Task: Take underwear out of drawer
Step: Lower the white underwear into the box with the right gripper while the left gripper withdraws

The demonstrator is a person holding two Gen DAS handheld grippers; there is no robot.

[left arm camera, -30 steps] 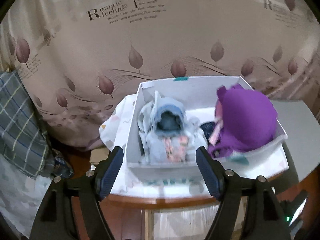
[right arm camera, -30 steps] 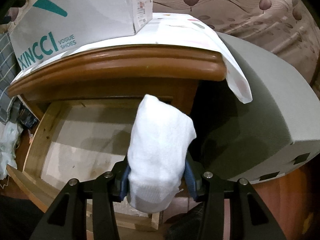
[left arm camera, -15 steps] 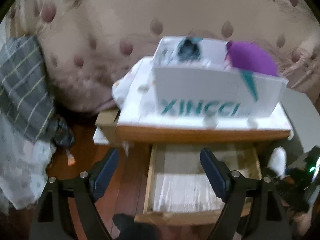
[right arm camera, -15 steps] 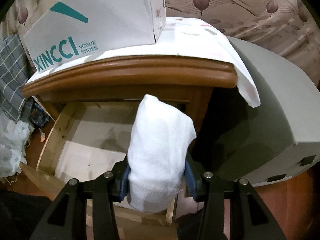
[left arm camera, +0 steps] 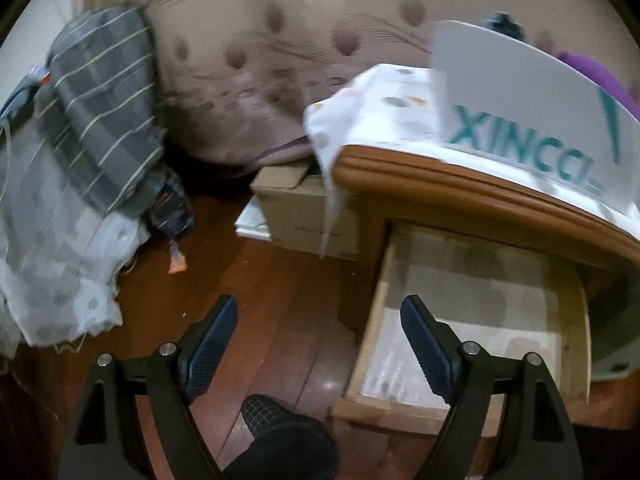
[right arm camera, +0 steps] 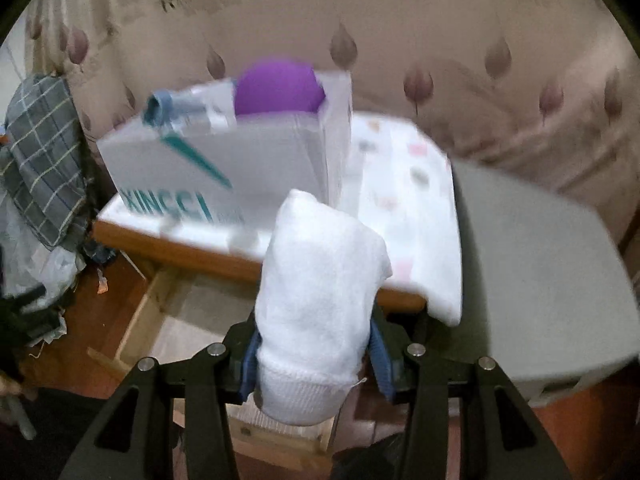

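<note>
R gripper clamped on white rolled garment, above pulled-out drawer; white box at 11 o'clock. L gripper jaws just widened, nothing between, drawer at 3 o'clock

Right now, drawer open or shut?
Open. The drawer is pulled out from under the wooden top, its pale bottom exposed; no clothing visible inside. The right hand-held gripper holds a white garment above it.

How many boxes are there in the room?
2. The white shoe box sits on the wooden nightstand with clothes poking out. The brown cardboard box is on the floor beside the nightstand. More could be hidden behind things.
</note>
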